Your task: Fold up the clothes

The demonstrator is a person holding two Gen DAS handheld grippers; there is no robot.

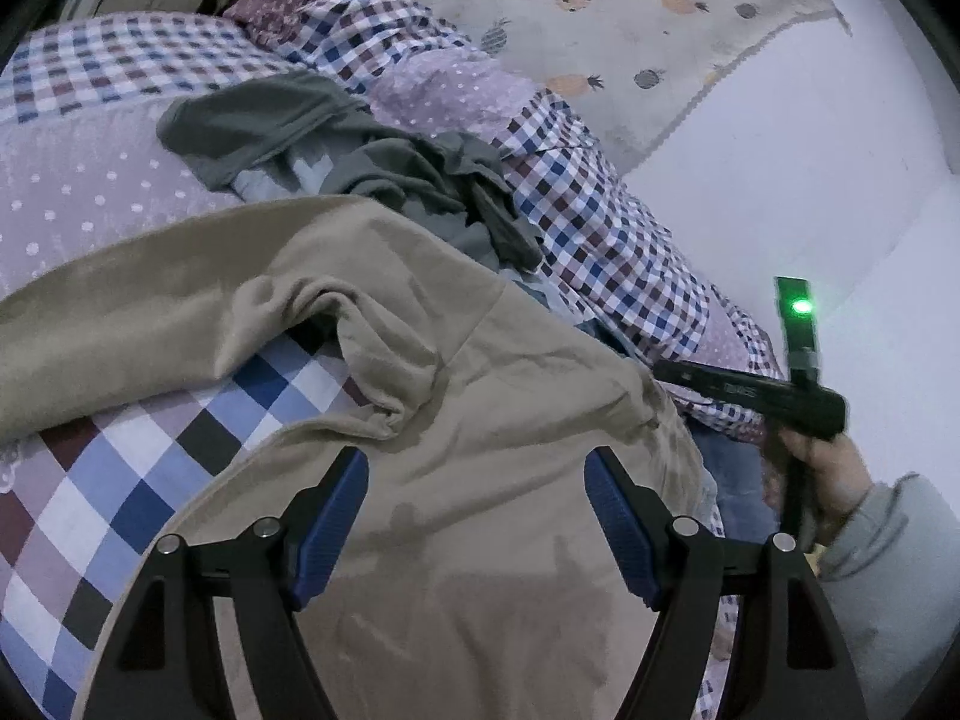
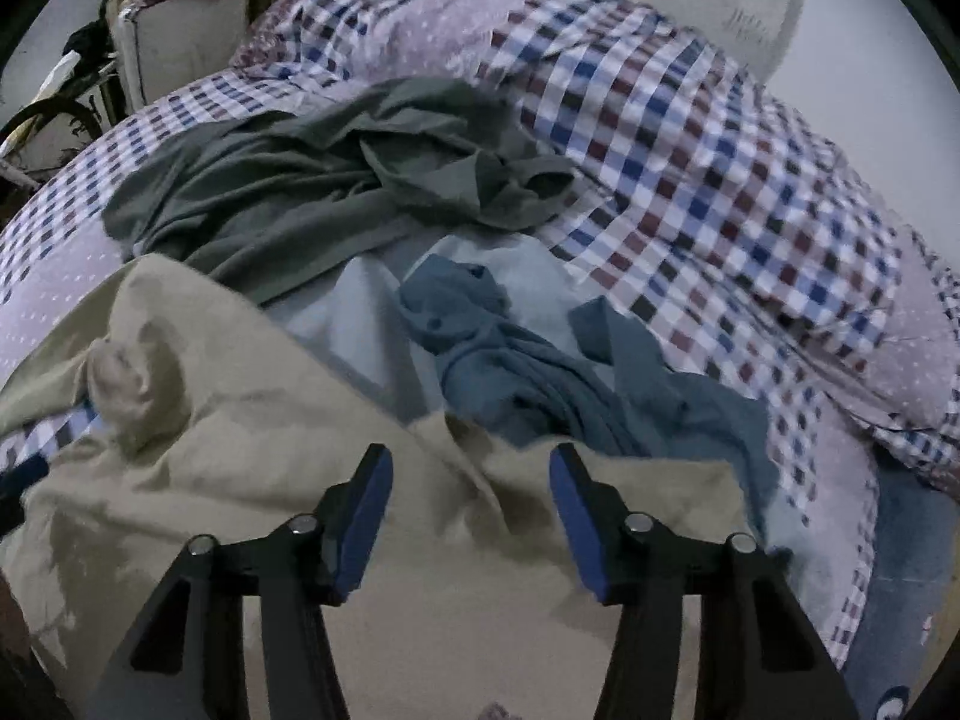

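Lying spread over the checked bedcover (image 1: 138, 450), the beige garment (image 1: 456, 396) is the piece in work, and it seems pulled toward the near edge of the bed so that it can be flattened before a fold. Over this garment the left gripper (image 1: 477, 516) and the right gripper (image 2: 471, 516) both hover with the 2 blue pads (image 2: 366, 516) wide apart and no cloth between them, probably ready to pinch an edge. Behind the beige garment the grey garment (image 2: 288, 192) and the blue garment (image 2: 540, 372) lie crumpled, apparently waiting for their turn.
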